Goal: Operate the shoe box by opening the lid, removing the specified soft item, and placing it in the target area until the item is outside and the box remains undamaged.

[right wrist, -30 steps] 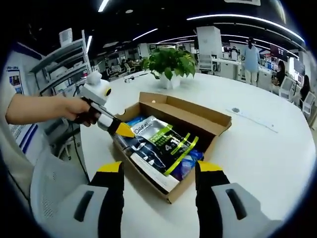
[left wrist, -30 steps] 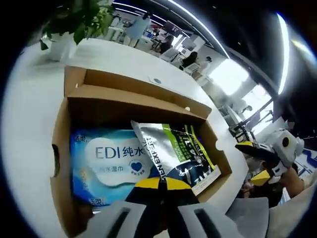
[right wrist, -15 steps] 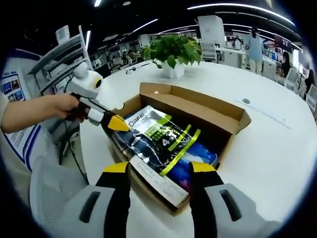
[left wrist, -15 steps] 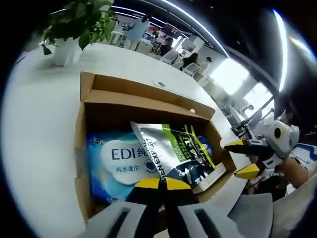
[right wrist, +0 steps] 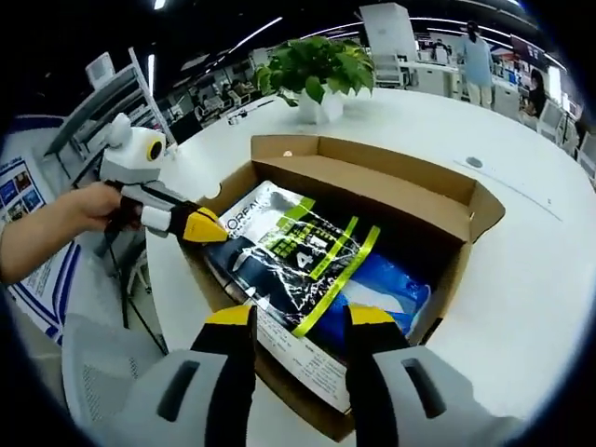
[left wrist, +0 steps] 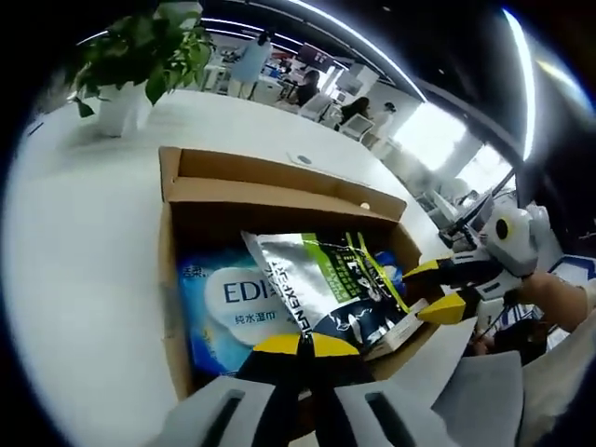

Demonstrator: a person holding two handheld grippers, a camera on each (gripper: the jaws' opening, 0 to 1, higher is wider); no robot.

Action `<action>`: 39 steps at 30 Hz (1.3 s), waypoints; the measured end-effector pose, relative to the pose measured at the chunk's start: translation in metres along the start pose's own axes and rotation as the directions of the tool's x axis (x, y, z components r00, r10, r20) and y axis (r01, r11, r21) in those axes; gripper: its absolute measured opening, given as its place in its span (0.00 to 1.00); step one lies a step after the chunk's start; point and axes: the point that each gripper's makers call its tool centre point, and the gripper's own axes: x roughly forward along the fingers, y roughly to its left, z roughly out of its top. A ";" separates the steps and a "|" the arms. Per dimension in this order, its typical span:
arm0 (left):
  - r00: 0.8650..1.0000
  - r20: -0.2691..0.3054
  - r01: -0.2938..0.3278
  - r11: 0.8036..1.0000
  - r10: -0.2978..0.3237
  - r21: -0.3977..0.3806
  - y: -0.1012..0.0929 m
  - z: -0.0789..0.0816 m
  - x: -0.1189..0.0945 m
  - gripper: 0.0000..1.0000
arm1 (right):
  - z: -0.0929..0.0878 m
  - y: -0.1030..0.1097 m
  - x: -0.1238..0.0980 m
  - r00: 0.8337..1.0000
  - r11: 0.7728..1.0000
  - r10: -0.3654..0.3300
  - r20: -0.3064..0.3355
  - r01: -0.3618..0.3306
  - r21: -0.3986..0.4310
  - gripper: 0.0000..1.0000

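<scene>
Right now my left gripper [left wrist: 300, 345] has its yellow-tipped fingers pressed together on the near edge of the silver, black and green soft pouch [left wrist: 331, 289], which lies tilted inside the open brown cardboard shoe box [left wrist: 279, 186]. From the right gripper view I see that same left gripper [right wrist: 200, 226] coming in from the left, held by a hand [right wrist: 88, 205], its yellow tips pinching the pouch [right wrist: 298, 256] at the corner nearest the box wall [right wrist: 372, 177].

Under the pouch sits a blue pack of wet wipes [left wrist: 228, 298] with a white label, flat on the box floor; I see a blue corner of it [right wrist: 391, 279] past the pouch in the right gripper view.

My right gripper [right wrist: 291, 317] hovers with its fingers spread apart, the yellow tips just over the near rim of the box and the lower end of the pouch, touching nothing that I can tell. In the left gripper view it [left wrist: 452, 289] enters from the right, fingers apart, near the far corner of the box.

The box lid flap stands open, folded back. The box rests on a round white surface [right wrist: 521, 242], and a green potted plant in a white pot [right wrist: 317, 79] stands well beyond it.
</scene>
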 end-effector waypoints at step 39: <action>0.999 0.033 -0.030 0.999 0.028 0.046 0.003 0.000 -0.010 0.00 | 0.006 0.004 0.006 0.999 0.968 0.032 0.027 -0.037 0.248 0.00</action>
